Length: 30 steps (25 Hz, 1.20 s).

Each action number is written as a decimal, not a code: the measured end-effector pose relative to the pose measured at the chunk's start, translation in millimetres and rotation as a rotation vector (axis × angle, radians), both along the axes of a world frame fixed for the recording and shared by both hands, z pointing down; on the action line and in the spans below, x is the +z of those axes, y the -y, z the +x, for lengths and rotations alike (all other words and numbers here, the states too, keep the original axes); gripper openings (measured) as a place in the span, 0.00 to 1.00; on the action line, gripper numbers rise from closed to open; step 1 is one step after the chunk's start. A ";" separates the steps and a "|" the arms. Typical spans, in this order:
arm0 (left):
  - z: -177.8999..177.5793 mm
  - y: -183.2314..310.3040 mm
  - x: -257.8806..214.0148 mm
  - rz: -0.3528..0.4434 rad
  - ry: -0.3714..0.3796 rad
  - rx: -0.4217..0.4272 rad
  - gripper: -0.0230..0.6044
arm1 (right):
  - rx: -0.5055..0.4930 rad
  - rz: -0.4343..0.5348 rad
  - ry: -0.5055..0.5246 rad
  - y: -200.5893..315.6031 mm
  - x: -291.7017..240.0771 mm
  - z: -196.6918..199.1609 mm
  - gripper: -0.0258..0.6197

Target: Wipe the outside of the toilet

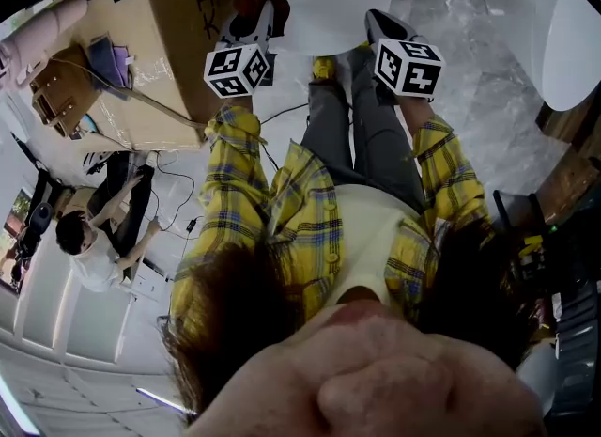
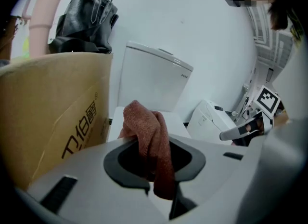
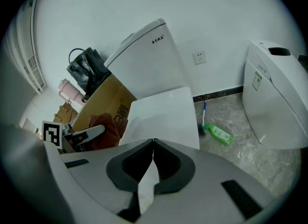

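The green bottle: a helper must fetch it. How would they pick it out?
Find the toilet against the white wall. On the grey floor between it and the other white unit lies the bottle, on its side. It is the only green thing there, beside a blue-handled brush.

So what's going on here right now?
A person faces the white toilet with a gripper in each hand. The left gripper is shut on a reddish-brown cloth, held up near the closed lid, beside a cardboard box. The right gripper is shut and empty, pointed at the lid. Whether the cloth touches the toilet is unclear.
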<state>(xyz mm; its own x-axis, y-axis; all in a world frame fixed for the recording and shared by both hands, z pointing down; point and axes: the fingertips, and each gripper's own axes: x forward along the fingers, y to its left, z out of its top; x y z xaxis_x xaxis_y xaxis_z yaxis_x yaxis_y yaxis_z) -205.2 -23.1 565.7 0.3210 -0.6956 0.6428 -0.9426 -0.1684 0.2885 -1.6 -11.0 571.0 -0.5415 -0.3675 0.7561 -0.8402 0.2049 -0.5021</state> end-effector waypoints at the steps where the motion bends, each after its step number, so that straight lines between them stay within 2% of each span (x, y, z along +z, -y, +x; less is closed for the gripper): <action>1: -4.7 -2.0 0.7 0.000 0.019 -0.005 0.19 | -0.003 0.001 0.001 -0.5 -0.4 -1.1 0.08; 5: -23.4 -11.3 9.8 -0.013 0.093 -0.019 0.19 | -0.018 -0.002 0.005 -4.5 0.8 -7.5 0.08; 10: -44.0 -19.0 31.5 -0.047 0.162 -0.102 0.19 | -0.026 -0.010 0.002 -10.6 4.9 -9.5 0.08; 13: -44.5 -22.7 46.9 -0.078 0.196 -0.101 0.19 | -0.028 -0.013 0.001 -12.9 6.0 -9.8 0.08; 20: -11.5 -17.0 63.5 -0.107 0.179 -0.039 0.19 | -0.004 -0.020 -0.002 -14.4 9.0 1.1 0.08; 30: 67.7 -12.1 73.8 -0.119 0.152 0.150 0.19 | 0.050 -0.030 -0.011 -13.6 14.2 25.7 0.08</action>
<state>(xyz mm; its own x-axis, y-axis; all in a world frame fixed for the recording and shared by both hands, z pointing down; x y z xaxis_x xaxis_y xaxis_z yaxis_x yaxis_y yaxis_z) -137.4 -11.0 639.6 0.3084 -0.5634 0.7665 -0.9436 -0.2832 0.1714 24.1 2.7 585.2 -0.5147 -0.3708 0.7730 -0.8544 0.1472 -0.4983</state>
